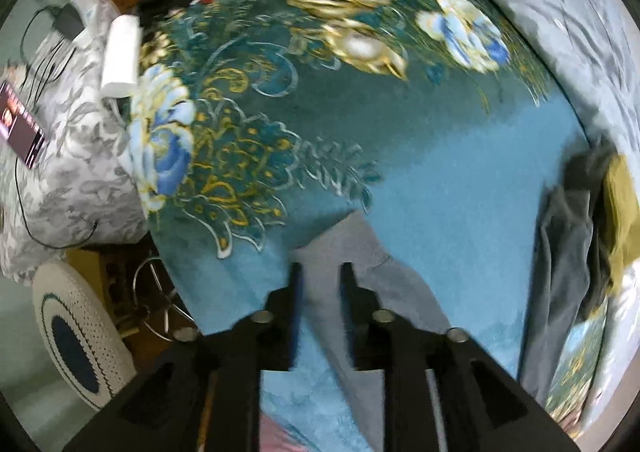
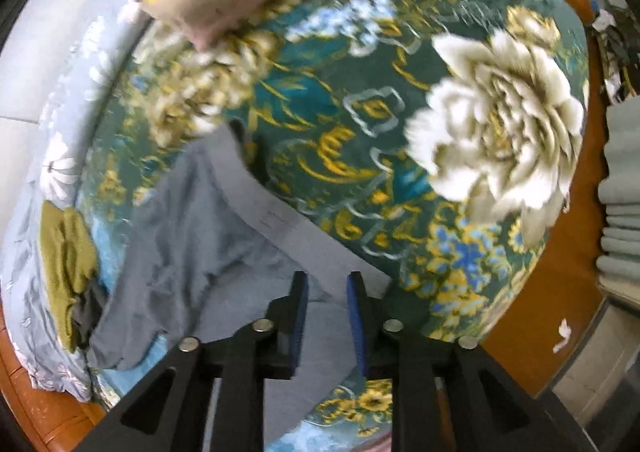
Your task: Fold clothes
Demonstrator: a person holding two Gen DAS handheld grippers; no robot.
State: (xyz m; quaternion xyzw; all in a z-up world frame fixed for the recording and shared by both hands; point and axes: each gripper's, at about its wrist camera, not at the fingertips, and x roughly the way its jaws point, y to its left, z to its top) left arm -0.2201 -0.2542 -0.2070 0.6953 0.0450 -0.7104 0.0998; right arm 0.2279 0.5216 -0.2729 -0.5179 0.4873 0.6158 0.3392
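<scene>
my left hand-held gripper (image 1: 322,276): jaws apart over the grey trousers (image 1: 360,252) | right hand-held gripper (image 2: 327,284): apart too, above them | trousers lie on flowery blanket (image 2: 400,112)

Teal floral blanket (image 1: 420,156) covers the bed, w/ a grey floral quilt (image 1: 560,12) bunched along its far edge. Off the bed's left side: white box (image 1: 119,56), phone (image 1: 20,124) w/ lit screen on a grey patterned cushion (image 1: 76,180), round crocheted seat pad (image 1: 76,336) lower down.
</scene>
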